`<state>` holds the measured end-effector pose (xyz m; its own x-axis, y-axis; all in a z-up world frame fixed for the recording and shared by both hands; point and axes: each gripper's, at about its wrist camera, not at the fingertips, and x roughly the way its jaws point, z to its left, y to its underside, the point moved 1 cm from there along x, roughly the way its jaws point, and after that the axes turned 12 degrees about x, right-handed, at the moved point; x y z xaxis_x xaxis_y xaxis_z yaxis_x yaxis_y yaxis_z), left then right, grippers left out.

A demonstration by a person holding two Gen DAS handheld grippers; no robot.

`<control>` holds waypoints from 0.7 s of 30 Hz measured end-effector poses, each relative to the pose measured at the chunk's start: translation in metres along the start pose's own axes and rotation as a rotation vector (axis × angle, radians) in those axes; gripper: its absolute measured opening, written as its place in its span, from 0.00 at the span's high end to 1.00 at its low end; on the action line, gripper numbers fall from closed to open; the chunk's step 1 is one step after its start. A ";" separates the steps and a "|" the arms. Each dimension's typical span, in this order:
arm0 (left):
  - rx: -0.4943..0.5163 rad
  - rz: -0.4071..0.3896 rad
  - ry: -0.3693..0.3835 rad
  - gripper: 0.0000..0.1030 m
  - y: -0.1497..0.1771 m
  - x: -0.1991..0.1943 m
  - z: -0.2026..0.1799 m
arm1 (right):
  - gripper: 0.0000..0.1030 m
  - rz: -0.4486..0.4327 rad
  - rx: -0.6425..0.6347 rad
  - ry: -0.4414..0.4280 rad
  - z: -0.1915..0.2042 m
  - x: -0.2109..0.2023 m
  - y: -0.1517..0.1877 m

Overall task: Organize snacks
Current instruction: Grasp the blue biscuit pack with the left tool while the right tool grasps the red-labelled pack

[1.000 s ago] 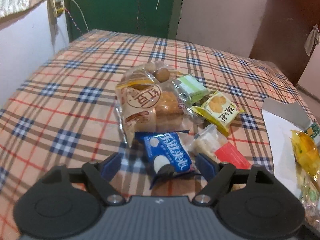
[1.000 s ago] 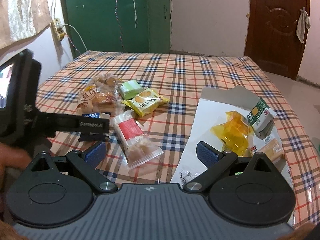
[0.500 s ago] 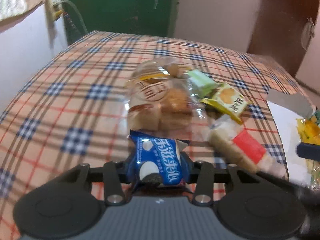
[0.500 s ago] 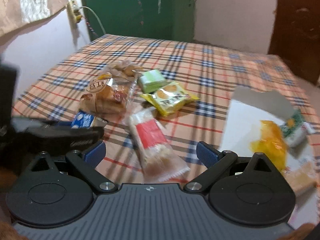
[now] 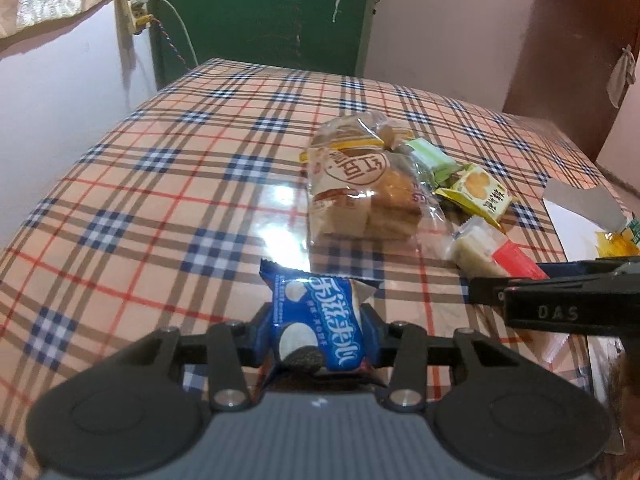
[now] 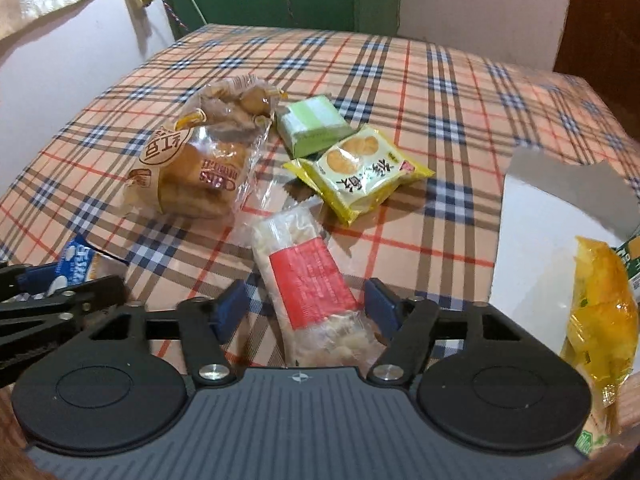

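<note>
Blue cookie packet [image 5: 318,322] is clamped in the left claw [image 5: 318,334] above the plaid tabletop [image 5: 160,200]. Its pads press both sides. The right claw [image 6: 306,308], jaws just closing, straddles a red-labelled clear packet [image 6: 308,280], seemingly not yet touching it.

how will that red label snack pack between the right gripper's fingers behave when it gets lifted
The red-label pack is probably light, and its glossy film could slip. It is long, so its ends may droop outside the right gripper. The pale pieces inside look breakable.
</note>
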<state>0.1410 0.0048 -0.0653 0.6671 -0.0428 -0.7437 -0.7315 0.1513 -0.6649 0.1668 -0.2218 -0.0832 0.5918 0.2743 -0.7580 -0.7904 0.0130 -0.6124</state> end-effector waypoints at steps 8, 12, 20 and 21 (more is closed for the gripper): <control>-0.006 -0.019 -0.017 0.58 0.000 -0.013 -0.001 | 0.58 -0.026 0.020 -0.013 0.004 -0.014 0.011; -0.003 -0.032 -0.027 0.58 0.000 -0.022 -0.002 | 0.58 -0.046 0.034 -0.030 0.006 -0.032 0.018; -0.003 -0.063 -0.032 0.58 0.000 -0.045 -0.007 | 0.58 -0.118 0.028 -0.053 0.015 -0.080 0.029; -0.002 -0.066 -0.032 0.58 0.000 -0.048 -0.008 | 0.58 -0.130 0.026 -0.054 0.016 -0.086 0.030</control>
<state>0.1075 -0.0007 -0.0302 0.7182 -0.0210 -0.6955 -0.6859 0.1472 -0.7127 0.0896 -0.2296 -0.0322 0.6808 0.3204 -0.6587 -0.7117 0.0764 -0.6984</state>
